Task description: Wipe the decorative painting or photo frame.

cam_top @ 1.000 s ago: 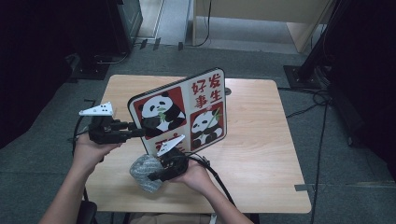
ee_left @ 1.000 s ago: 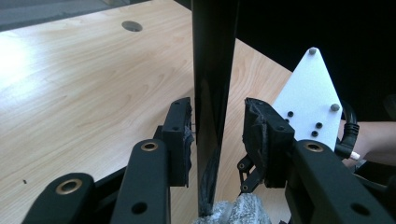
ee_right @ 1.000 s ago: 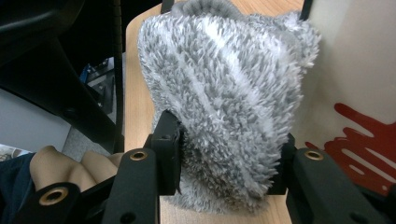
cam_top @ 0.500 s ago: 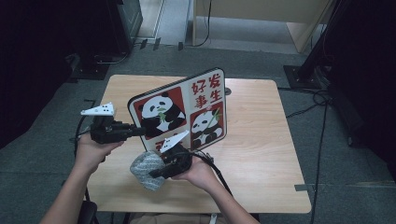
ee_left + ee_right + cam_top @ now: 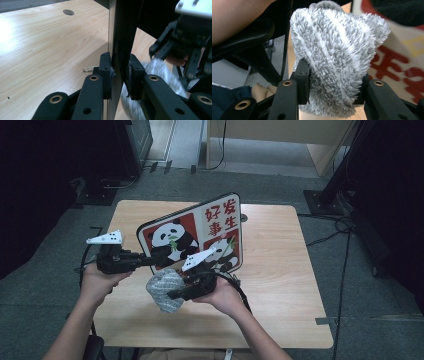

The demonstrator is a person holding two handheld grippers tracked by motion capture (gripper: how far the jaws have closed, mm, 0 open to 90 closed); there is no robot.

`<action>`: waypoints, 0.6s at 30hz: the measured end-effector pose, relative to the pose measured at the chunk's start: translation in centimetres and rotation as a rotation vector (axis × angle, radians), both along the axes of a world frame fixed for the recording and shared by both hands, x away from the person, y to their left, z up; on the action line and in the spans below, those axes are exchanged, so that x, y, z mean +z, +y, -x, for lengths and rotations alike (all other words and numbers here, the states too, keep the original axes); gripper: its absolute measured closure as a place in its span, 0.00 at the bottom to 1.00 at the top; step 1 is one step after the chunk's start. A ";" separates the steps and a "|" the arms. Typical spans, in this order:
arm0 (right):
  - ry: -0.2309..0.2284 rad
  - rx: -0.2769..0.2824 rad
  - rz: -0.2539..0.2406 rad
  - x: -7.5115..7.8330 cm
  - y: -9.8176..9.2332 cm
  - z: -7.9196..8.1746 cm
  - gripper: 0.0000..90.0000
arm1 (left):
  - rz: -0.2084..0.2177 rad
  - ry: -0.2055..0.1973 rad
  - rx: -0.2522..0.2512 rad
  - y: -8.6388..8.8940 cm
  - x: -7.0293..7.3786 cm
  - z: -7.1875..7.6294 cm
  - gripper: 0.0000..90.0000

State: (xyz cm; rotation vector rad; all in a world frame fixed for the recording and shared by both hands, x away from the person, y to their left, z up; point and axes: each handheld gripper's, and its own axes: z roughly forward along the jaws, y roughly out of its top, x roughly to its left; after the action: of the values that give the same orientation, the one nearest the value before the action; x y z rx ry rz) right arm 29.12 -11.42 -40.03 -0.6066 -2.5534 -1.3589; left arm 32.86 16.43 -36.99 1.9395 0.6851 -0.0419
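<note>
1. High view: since the earlier frame the right hand-held gripper has lifted the grey fluffy cloth off the tabletop and closer to the panda board. The left hand-held gripper, whose jaws have just been closing, now clamps the board's lower left edge. The board stands tilted up over the tabletop, its printed face toward the person, probably so that the cloth can wipe it.

2. Left gripper view: the left hand-held gripper is clenched on the board's thin edge, both pads pressed against it. This steadies the panel for the other hand. A small paper clip lies on the tabletop behind, and the cloth shows just past the board.

3. Right gripper view: the right hand-held gripper grasps the bunched cloth, jaws squeezing its sides. The cloth hangs just before the board's red print; I cannot tell whether it touches.
</note>
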 end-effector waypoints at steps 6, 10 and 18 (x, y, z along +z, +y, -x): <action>-0.029 -0.013 -0.007 2.0 -1.0 -0.3 0.67 | 0.003 0.002 -0.002 0.0 0.0 0.0 0.86; -0.040 -0.041 -0.019 3.8 -1.5 -1.0 0.67 | 0.016 0.010 -0.003 0.1 -0.1 -0.1 0.86; -0.076 -0.057 -0.042 6.8 -1.8 -1.8 0.67 | 0.019 0.009 0.001 0.1 -0.1 0.0 0.86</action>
State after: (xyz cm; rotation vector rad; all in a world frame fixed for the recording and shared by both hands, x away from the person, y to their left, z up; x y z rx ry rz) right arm 30.89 -13.26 -33.19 -0.6369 -2.5773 -1.4778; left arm 32.87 16.50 -37.06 1.9220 0.6890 -0.0559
